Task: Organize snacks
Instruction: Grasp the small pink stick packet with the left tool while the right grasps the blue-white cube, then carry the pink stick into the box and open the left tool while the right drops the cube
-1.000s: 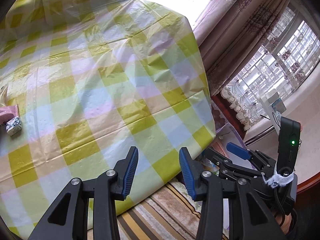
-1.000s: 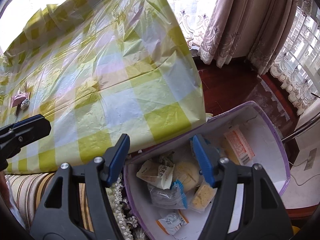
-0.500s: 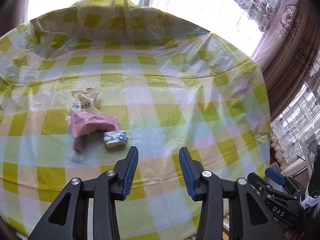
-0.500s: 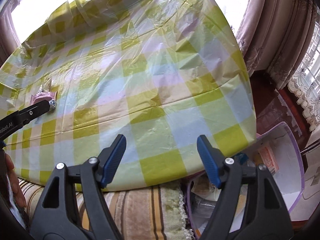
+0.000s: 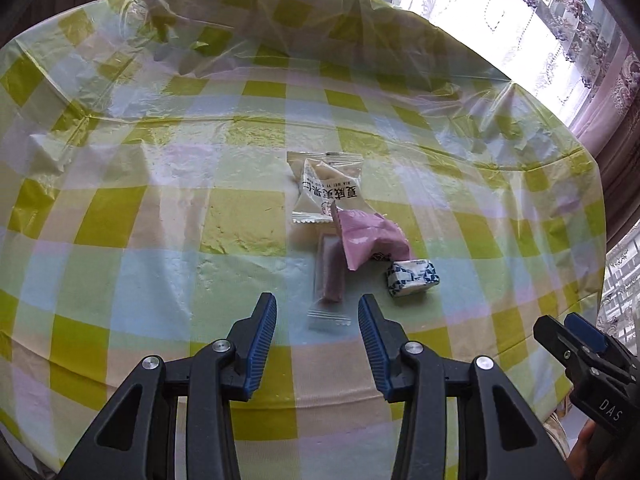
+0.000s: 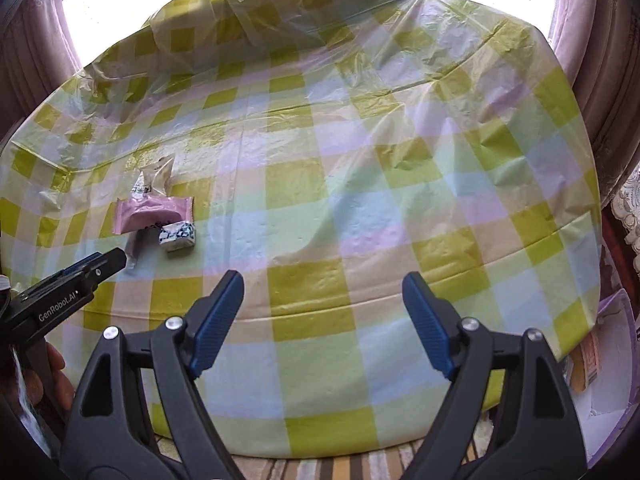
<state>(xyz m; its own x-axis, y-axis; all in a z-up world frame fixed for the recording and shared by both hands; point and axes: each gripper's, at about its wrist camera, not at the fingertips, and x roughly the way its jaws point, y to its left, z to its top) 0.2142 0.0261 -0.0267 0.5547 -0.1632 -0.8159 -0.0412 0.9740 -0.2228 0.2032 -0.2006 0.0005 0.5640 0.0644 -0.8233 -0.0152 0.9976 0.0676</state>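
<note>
Several snacks lie together on the checked tablecloth (image 5: 160,272): a white packet with black print (image 5: 328,188), a pink packet (image 5: 370,238), a clear-wrapped purple bar (image 5: 331,270) and a small blue-and-white wrapped cube (image 5: 412,278). My left gripper (image 5: 317,312) is open and empty, just short of the purple bar's near end. My right gripper (image 6: 322,312) is open and empty over the table's near edge, well right of the snacks; there the pink packet (image 6: 150,214) and cube (image 6: 178,236) show at the left.
A purple-rimmed white box (image 6: 612,392) with snacks in it sits below the table's right edge. Curtains (image 5: 600,92) and windows lie behind the table. The right gripper's tip (image 5: 576,340) shows at the left view's right edge. A striped cloth (image 6: 340,468) lies below the table's front.
Both grippers swung left from the box toward the table. The snacks came to the centre of the left wrist view, close in front of its fingers. Both stayed open.
</note>
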